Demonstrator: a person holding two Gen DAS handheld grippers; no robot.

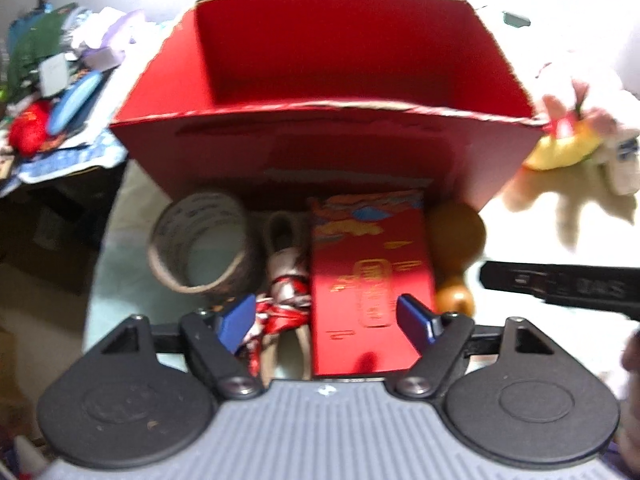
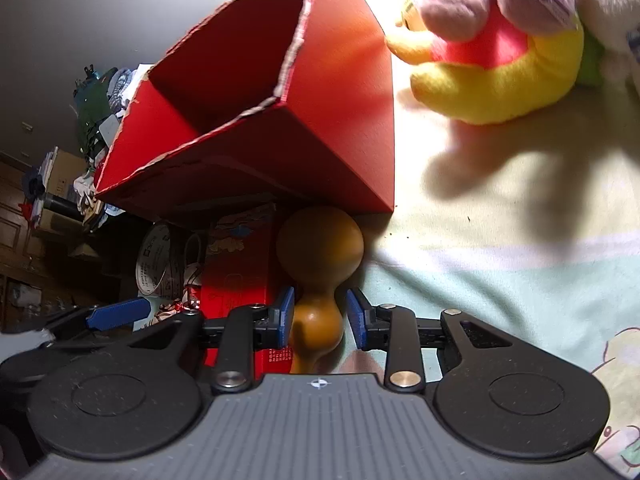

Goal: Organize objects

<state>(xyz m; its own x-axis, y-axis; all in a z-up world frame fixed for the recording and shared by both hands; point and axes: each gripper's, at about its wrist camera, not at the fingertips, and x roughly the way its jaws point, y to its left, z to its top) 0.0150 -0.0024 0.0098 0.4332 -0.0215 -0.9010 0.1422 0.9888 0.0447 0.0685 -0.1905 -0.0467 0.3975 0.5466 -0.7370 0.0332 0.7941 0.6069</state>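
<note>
Left gripper (image 1: 327,322) spread wide over flat red gold-printed packet (image 1: 370,280), lower centre; right gripper (image 2: 320,316) straddling brown wooden gourd (image 2: 318,280) neck, parted, below open red cardboard box (image 2: 256,128)

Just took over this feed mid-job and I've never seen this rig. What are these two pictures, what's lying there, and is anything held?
No robot arm here: a person holds a two-finger gripper in each hand, with a fisheye camera looking along its blue fingers.

The left wrist view shows the left gripper open, above a red packet and a ribboned item, gripping neither. A tape roll lies further left. Behind them stands an open red box.

The right wrist view shows the right gripper open around the narrow waist of a brown gourd, its fingers not yet pressing it. A plush toy lies beside the box.

Everything rests on a pale cloth. Nothing is held yet.
</note>
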